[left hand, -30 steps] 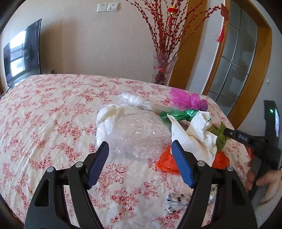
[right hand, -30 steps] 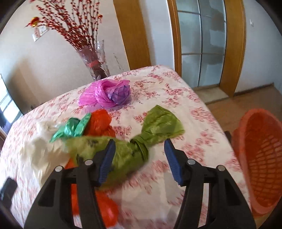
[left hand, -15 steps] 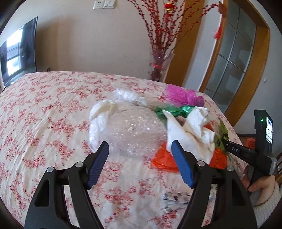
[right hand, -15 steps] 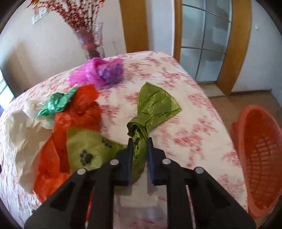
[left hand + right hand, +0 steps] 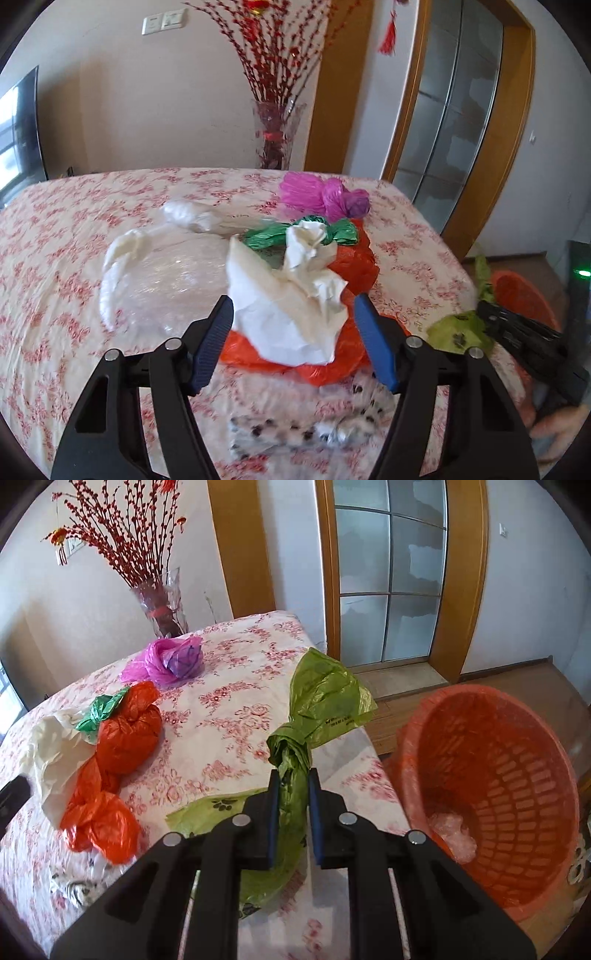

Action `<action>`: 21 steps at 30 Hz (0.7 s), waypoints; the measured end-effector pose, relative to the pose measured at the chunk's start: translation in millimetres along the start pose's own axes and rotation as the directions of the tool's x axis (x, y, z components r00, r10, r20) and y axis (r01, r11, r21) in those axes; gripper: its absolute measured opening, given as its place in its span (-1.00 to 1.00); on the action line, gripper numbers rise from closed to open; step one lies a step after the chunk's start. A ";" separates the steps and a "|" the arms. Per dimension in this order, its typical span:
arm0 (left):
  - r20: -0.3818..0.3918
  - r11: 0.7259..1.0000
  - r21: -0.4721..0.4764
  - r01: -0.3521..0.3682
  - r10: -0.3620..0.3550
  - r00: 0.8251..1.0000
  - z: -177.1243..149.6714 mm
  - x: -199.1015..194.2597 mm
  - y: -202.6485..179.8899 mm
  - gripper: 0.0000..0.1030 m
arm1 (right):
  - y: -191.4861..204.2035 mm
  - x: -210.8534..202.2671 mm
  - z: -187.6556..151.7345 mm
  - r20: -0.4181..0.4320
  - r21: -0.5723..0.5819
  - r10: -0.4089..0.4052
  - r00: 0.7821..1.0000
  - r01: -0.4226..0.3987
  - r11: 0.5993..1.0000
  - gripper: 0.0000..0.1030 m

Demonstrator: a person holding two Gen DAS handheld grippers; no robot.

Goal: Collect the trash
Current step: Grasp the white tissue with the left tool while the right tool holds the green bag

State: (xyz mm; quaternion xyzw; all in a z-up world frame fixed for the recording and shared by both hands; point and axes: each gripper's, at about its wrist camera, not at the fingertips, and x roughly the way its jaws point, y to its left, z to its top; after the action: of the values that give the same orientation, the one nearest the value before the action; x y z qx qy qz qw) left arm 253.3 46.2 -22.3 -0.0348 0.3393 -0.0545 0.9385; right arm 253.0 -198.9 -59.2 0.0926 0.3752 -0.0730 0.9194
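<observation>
right tongs [image 5: 291,786]: clenched on the knotted neck of the green bag [image 5: 325,698], lower middle of the right view; gripping at the knot probably keeps the slack plastic from sliding out.
left tongs [image 5: 295,325]: released, with the jaws just now closing somewhat; the white bag [image 5: 291,306] sits between the blue pads, but no pad presses it, so it looks lined up for the next pick.
green bag, place: clear of the pile, over the bed's near corner, its top flaring toward the basket [image 5: 491,794].
basket: orange, on the floor at the right of the right view, tipped with its mouth to the camera; a pale scrap already lies inside, and its spot beside the bed suits short carries.
pile: orange bag [image 5: 125,734], dark green bag [image 5: 299,232] and white bag heaped at centre of the left view, with a pink bag [image 5: 321,195] behind and clear wrap [image 5: 166,280] to the left.
surface: bed [image 5: 55,258] under a rumpled cream sheet with red flowers.
room: vase [image 5: 275,133] of red twigs, glass door in a wooden frame, and a dark screen at the left edge.
</observation>
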 end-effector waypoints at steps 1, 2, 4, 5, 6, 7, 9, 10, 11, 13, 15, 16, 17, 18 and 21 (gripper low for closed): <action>-0.015 1.000 0.003 -0.005 0.005 1.000 1.2 5.4 -3.3 0.22 | -1.4 -1.0 -1.2 -0.001 0.002 0.002 1.000 -0.002 1.000 -0.70; -0.030 1.000 0.003 -0.006 0.006 1.000 1.7 10.2 -5.8 0.19 | -4.4 -2.6 -2.7 -0.001 0.004 0.003 1.000 -0.003 1.000 -0.70; -0.060 1.000 0.008 -0.013 0.013 0.998 1.1 19.5 -11.7 0.09 | -9.3 -3.5 -5.1 -0.003 0.011 0.004 1.000 -0.004 1.000 -0.70; -0.068 0.999 0.017 -0.030 0.031 0.997 0.2 22.9 -14.4 0.02 | -11.4 -3.3 -5.9 -0.006 0.014 0.004 1.000 -0.004 1.000 -0.70; -0.071 0.999 0.023 -0.035 0.037 0.997 -0.5 24.0 -17.1 -0.03 | -12.6 -3.2 -6.5 -0.007 0.016 0.004 1.000 -0.004 1.000 -0.70; -0.071 0.998 0.036 -0.044 0.046 0.996 -1.2 25.6 -19.6 -0.05 | -15.2 -2.9 -7.7 -0.010 0.021 0.005 1.000 -0.004 1.000 -0.70; -0.071 0.995 0.061 -0.077 0.082 0.994 -3.1 30.0 -25.0 -0.26 | -17.9 -2.0 -9.5 -0.014 0.029 0.005 1.000 -0.004 1.000 -0.70; -0.075 0.994 0.068 -0.085 0.090 0.993 -4.0 32.2 -27.0 -0.29 | -20.2 -1.8 -10.7 -0.016 0.035 0.007 1.000 -0.006 0.999 -0.70; -0.073 0.993 0.071 -0.092 0.097 0.993 -4.5 32.7 -28.4 -0.41 | -21.7 -2.0 -11.5 -0.017 0.038 0.008 1.000 -0.007 0.999 -0.70; -0.073 0.994 0.076 -0.084 0.090 0.993 -4.6 33.5 -30.2 -0.70 | -23.9 -3.0 -12.7 -0.017 0.041 0.010 1.000 -0.009 0.999 -0.70; -0.072 0.996 0.060 -0.060 0.064 0.995 -4.3 32.1 -27.1 -0.73 | -25.8 -5.8 -12.9 -0.012 0.042 0.013 1.000 -0.013 0.999 -0.70; -0.064 0.997 0.056 -0.050 0.054 0.997 -3.9 29.7 -25.8 -0.73 | -27.2 -9.0 -12.6 -0.006 0.042 0.015 1.000 -0.015 0.999 -0.70; -0.054 0.998 0.052 -0.040 0.043 0.998 -3.4 26.7 -23.9 -0.74 | -27.8 -10.8 -11.6 -0.002 0.042 0.016 1.000 -0.016 0.999 -0.70; -0.045 0.999 0.046 -0.026 0.028 0.999 -2.5 22.6 -20.9 -0.74 | -28.9 -13.2 -10.9 0.004 0.043 0.017 1.000 -0.017 0.999 -0.70; -0.023 1.000 0.025 0.008 -0.007 1.000 1.7 11.5 -14.7 -0.74 | -32.1 -21.0 -8.4 0.022 0.051 0.022 1.000 -0.023 0.998 -0.70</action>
State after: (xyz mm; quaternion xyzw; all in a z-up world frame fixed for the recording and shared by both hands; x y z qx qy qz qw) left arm 262.0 30.2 -26.8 -0.0235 0.3489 -0.0627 0.9347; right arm 226.0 -226.9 -54.0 0.1193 0.3622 -0.0734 0.9215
